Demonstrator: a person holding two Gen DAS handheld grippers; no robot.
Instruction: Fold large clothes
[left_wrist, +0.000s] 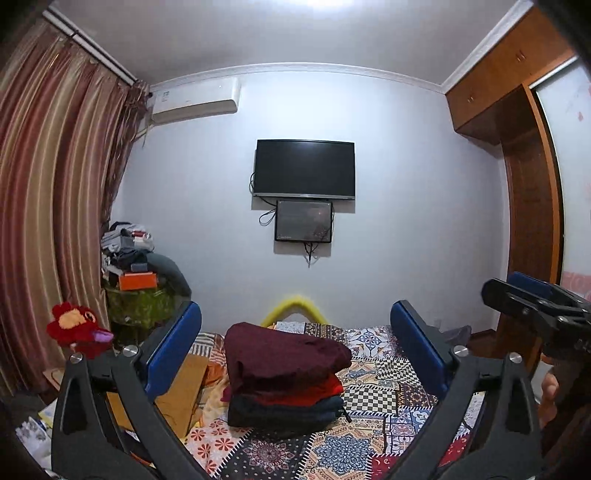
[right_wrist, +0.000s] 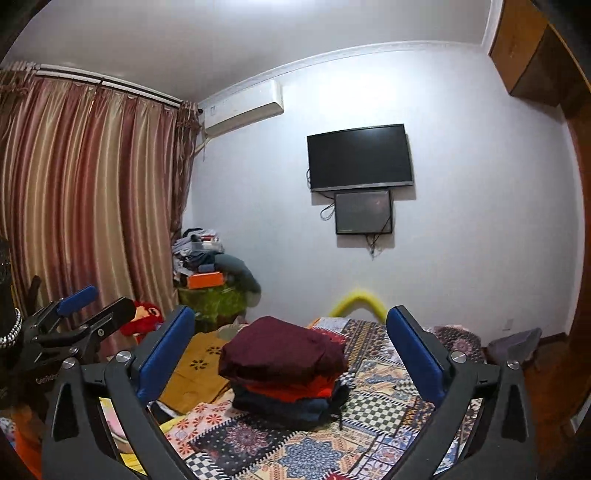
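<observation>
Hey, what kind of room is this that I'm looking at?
Most likely a bedroom in a home. A bed with a patchwork cover holds a stack of folded clothes, a television hangs on the far wall, and a wooden wardrobe stands to the right.

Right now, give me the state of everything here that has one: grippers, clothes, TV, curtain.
left gripper: open, empty
right gripper: open, empty
maroon garment: folded, top of the stack
red garment: folded, under the maroon one
dark garments: folded, bottom, resting on the patchwork bedspread
television: screen dark
curtain: drawn
</observation>
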